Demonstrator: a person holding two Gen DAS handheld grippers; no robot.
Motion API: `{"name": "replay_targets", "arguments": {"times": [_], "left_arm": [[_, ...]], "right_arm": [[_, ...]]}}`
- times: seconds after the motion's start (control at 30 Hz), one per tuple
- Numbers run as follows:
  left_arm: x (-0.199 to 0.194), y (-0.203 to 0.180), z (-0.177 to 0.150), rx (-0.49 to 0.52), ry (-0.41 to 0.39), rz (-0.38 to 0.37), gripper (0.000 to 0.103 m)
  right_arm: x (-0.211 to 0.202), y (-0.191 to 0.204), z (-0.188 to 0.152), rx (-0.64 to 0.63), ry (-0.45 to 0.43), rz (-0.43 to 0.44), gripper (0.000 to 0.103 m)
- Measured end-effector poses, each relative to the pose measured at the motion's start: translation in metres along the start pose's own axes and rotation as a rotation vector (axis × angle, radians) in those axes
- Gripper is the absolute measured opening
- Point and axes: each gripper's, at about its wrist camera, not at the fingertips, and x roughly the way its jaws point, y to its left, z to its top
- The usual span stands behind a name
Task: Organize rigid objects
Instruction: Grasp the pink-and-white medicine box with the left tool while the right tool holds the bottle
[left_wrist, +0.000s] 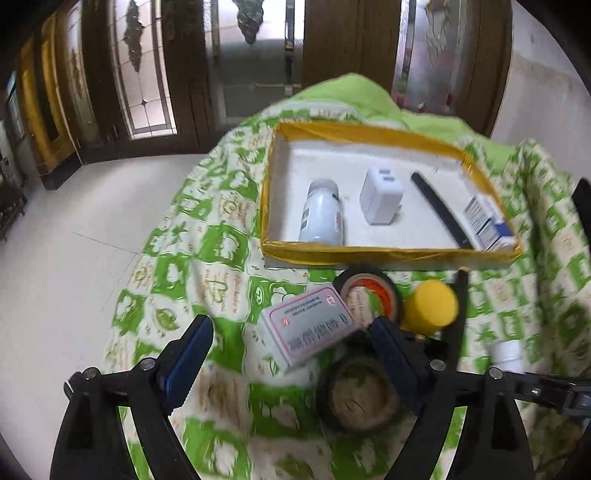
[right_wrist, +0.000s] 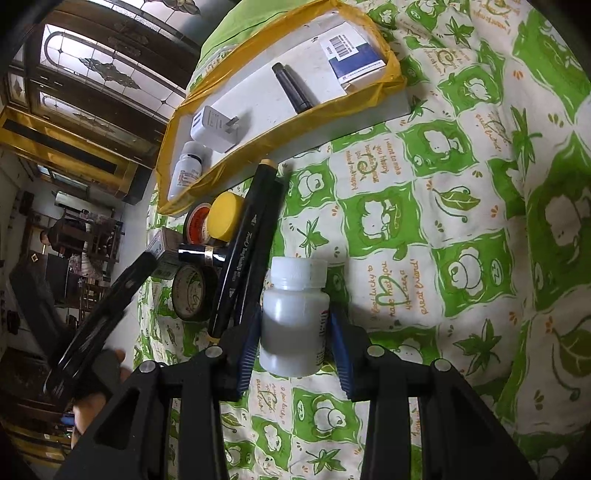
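Left tool (left_wrist: 291, 354) stands wide open over the green-patterned cloth (left_wrist: 207, 236) with nothing clamped, a pink-edged box (left_wrist: 308, 326) lying tilted between its blue pads and a dark tape roll (left_wrist: 360, 393) by its right finger. Right tool (right_wrist: 295, 341) is closed on a white plastic bottle (right_wrist: 293, 317), cap toward twelve o'clock, with a black marker (right_wrist: 242, 247) just beside it at eleven. Farther out at twelve o'clock from the left tool sits the yellow-rimmed tray (left_wrist: 388, 253), holding a pill bottle (left_wrist: 321, 212), a white charger (left_wrist: 380, 197), a black pen (left_wrist: 439, 206) and a blue-and-white box (left_wrist: 487, 219).
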Motion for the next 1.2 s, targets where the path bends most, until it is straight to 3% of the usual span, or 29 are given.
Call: {"name": "replay_targets", "arguments": {"times": [0.1, 0.17, 0.33, 0.63, 0.97, 1.2], "left_arm": [[0.012, -0.001, 0.000, 0.000, 0.015, 0.006, 0.086], [0.017, -0.002, -0.001, 0.000, 0.029, -0.005, 0.060], [0.014, 0.003, -0.006, -0.036, 0.039, -0.022, 0.059], [-0.053, 0.018, -0.034, -0.209, -0.043, -0.135, 0.059], [-0.061, 0.007, -0.047, -0.179, -0.027, -0.098, 0.059], [-0.060, 0.009, -0.047, -0.181, -0.025, -0.099, 0.059]], "right_arm": [[0.004, 0.001, 0.002, 0.002, 0.005, 0.000, 0.036], [0.007, 0.002, 0.003, 0.000, 0.008, -0.001, 0.036], [0.011, 0.005, 0.005, -0.004, 0.007, 0.000, 0.036], [0.007, 0.008, 0.004, -0.030, -0.018, -0.002, 0.036], [-0.010, 0.021, 0.002, -0.130, -0.116, -0.069, 0.036], [-0.007, 0.019, 0.004, -0.131, -0.110, -0.067, 0.036]]}}
